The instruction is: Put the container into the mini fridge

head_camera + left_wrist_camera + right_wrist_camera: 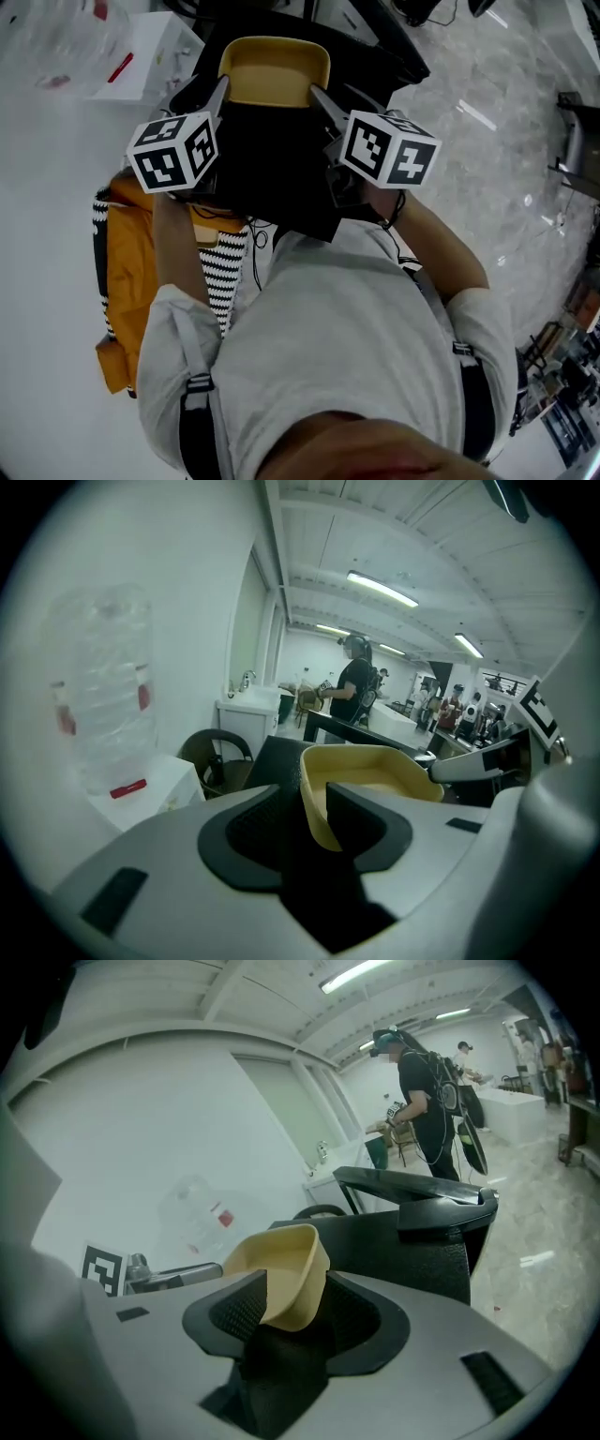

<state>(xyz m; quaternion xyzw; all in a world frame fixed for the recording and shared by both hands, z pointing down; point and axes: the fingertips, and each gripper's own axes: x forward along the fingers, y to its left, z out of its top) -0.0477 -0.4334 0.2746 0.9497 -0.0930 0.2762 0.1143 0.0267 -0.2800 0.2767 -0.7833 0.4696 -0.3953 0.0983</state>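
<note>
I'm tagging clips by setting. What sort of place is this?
Probably a shared lab or workshop hall, indoors: long ceiling strip lights, a polished stone-look floor, and another person standing in the background wearing head-mounted gear and cables.

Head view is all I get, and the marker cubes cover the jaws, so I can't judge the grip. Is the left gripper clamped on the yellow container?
Observer: No. The left gripper view shows the left gripper open, with one wall of the yellow container standing between its jaws.
Operator: And the right one?
Observer: The right gripper is open as well, its jaws either side of a container corner.
Operator: Anyone close by?
Observer: One person in dark clothes stands far behind the container.
</note>
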